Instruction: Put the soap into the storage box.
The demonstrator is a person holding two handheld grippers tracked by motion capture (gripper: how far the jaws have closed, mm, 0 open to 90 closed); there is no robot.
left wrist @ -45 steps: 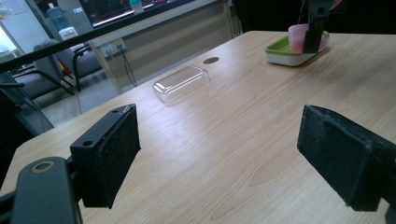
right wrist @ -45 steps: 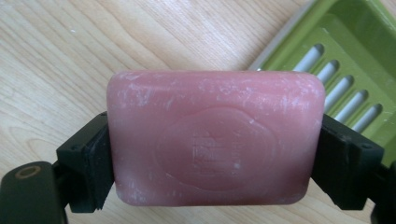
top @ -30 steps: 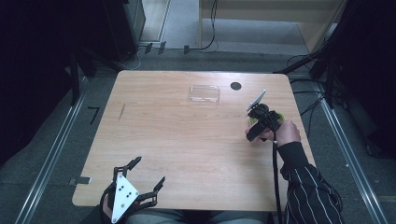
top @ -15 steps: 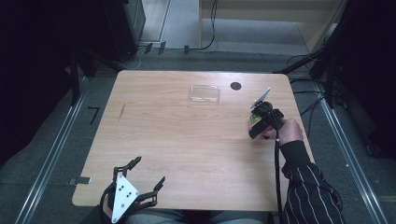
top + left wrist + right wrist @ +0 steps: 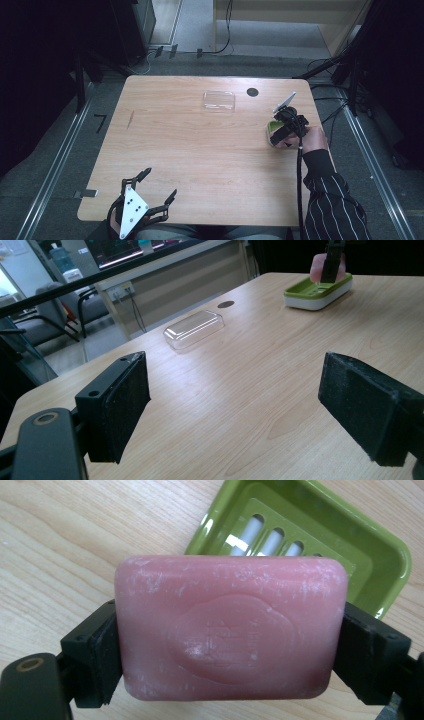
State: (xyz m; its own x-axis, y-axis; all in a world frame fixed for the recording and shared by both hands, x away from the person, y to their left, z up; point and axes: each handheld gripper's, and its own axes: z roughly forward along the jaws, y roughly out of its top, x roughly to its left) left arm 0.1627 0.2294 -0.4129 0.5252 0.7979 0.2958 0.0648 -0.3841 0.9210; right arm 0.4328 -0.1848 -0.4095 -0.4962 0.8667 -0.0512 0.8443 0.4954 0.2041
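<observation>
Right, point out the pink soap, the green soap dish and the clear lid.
pink soap (image 5: 231,630), right gripper view, on its embossed front face.
green soap dish (image 5: 318,292), left gripper view, on its green rim.
clear lid (image 5: 219,100), high view, on its flat top.

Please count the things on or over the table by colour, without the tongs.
Pink: 1, the soap bar
Green: 1, the soap dish
Clear: 1, the plastic lid
Total: 3
</observation>
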